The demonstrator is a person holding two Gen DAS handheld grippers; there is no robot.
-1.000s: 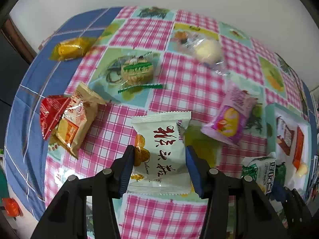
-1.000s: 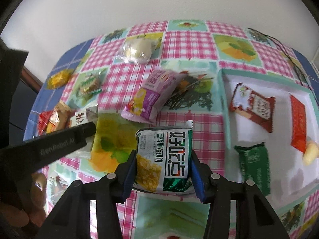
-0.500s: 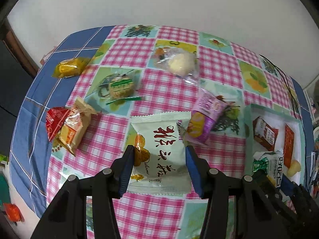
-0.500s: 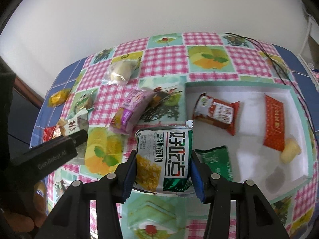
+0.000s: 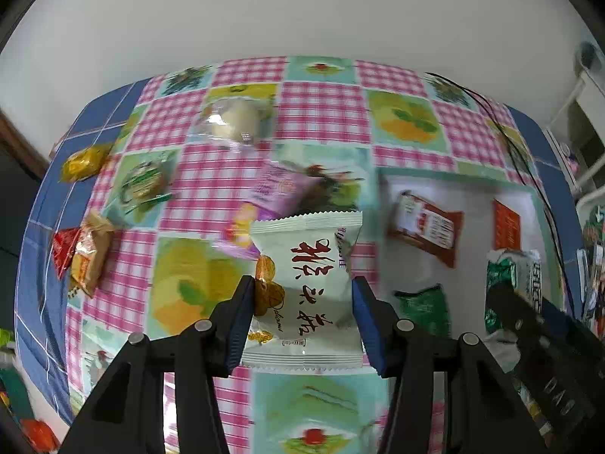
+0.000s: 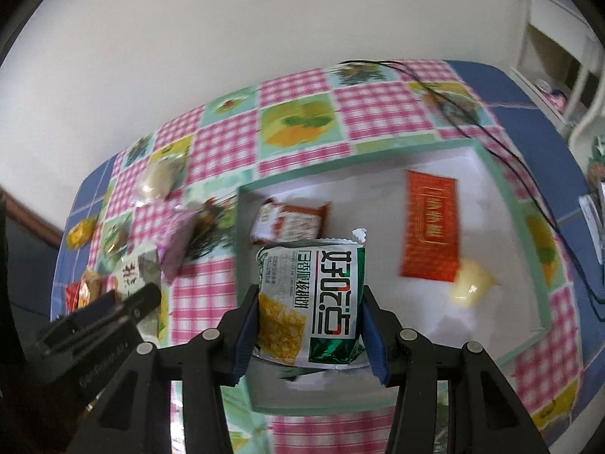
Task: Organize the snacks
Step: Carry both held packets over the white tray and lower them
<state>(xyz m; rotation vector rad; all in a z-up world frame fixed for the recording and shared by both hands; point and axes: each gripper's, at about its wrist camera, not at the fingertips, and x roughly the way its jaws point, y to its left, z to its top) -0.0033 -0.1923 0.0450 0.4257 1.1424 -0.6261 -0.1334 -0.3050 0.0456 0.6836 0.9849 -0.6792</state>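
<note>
My left gripper (image 5: 302, 295) is shut on a white snack packet (image 5: 308, 287) with red characters, held above the checked tablecloth just left of the box. My right gripper (image 6: 308, 306) is shut on a green-and-white corn snack packet (image 6: 314, 302), which hangs over the white box (image 6: 537, 227) with teal walls. Inside the box lie a red-brown packet (image 6: 291, 221), a flat red packet (image 6: 431, 234), a pale yellow sweet (image 6: 470, 283) and a green packet (image 5: 425, 308). The right gripper with its packet shows in the left wrist view (image 5: 529, 280).
Loose snacks remain on the cloth at the left: a purple packet (image 5: 272, 204), a clear-wrapped bun (image 5: 234, 121), a green-banded biscuit (image 5: 145, 185), a yellow sweet (image 5: 81, 160), a tan bag (image 5: 89, 261) and a red bag (image 5: 62, 246). A black cable (image 6: 453, 113) crosses the box's far corner.
Both grippers have travelled to the right and slightly up with their packets; the right one now hangs over the box, and the left one has come close to its left wall.
</note>
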